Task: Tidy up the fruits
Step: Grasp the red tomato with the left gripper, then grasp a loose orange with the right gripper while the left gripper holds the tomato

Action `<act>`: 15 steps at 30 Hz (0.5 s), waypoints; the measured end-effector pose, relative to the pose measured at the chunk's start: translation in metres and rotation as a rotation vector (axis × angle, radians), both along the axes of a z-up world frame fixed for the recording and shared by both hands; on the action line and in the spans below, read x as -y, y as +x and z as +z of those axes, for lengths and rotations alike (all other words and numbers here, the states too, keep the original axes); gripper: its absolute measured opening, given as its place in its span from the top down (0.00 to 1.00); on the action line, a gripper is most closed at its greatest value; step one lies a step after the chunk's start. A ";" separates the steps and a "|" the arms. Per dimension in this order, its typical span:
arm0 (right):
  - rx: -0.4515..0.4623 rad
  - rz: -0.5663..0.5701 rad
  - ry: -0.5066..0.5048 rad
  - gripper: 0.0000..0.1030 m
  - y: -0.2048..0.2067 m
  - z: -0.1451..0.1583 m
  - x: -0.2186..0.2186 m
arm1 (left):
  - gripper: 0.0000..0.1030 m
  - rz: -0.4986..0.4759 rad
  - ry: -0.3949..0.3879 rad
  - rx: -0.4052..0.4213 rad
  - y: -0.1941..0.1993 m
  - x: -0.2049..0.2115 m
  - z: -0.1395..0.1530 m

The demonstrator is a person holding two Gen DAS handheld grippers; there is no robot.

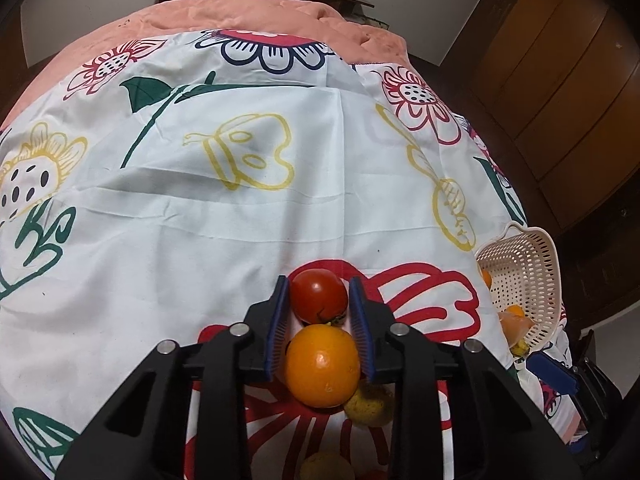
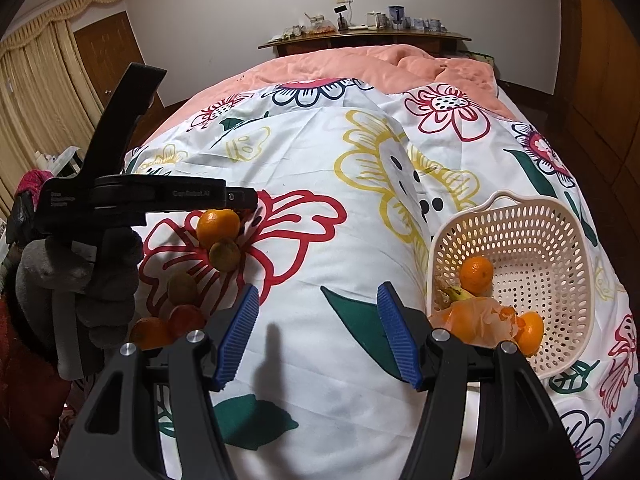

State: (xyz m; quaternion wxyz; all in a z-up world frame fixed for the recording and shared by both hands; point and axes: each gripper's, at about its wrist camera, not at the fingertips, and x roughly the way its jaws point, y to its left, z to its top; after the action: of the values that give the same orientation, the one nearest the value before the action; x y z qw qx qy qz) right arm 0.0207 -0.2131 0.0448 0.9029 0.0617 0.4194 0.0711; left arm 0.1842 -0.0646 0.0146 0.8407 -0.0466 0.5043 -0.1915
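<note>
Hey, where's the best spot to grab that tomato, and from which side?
Grip the tomato across its widest middle, one pad on each free flank, coming down from above. The orange crowds its near side, where the stalk sits, so front-to-back is blocked. The left tool clamps it that way.

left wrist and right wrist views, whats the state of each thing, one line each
left gripper: shut on the tomato
tomato: on the floral sheet, clamped between the blue fingers
orange: loose on the sheet, behind the tomato, between the finger bases
right gripper: open, nothing between its fingers
basket: tipped on its side, fruit inside
floral sheet: spread flat, lightly creased
</note>
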 end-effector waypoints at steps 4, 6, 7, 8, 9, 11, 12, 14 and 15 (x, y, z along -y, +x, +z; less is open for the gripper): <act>-0.012 0.010 0.021 0.40 0.003 0.000 -0.002 | 0.71 0.001 -0.050 0.005 -0.002 -0.008 0.001; -0.016 0.017 0.017 0.40 0.005 0.000 -0.005 | 0.71 0.006 -0.062 0.013 -0.004 -0.011 0.003; -0.018 0.022 0.015 0.40 0.006 0.000 -0.007 | 0.71 0.009 -0.065 0.018 -0.004 -0.013 0.005; -0.019 0.026 0.014 0.40 0.008 0.000 -0.007 | 0.71 0.014 -0.066 0.028 -0.006 -0.015 0.008; -0.022 0.034 0.014 0.40 0.009 0.000 -0.009 | 0.71 0.017 -0.065 0.037 -0.007 -0.016 0.010; -0.030 0.049 0.020 0.40 0.014 0.001 -0.013 | 0.71 0.023 -0.065 0.062 -0.010 -0.020 0.017; -0.033 0.057 0.023 0.40 0.016 0.001 -0.016 | 0.71 0.025 -0.068 0.070 -0.011 -0.022 0.020; -0.043 0.077 0.028 0.40 0.021 0.002 -0.020 | 0.71 0.030 -0.075 0.087 -0.015 -0.026 0.026; -0.051 0.093 0.035 0.40 0.024 0.003 -0.024 | 0.71 0.034 -0.078 0.097 -0.017 -0.029 0.029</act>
State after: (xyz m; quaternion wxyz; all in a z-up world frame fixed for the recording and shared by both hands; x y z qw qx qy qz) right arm 0.0451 -0.1887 0.0473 0.8865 0.0597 0.4432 0.1189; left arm 0.1670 -0.0358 0.0438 0.8648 -0.0788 0.4544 -0.1988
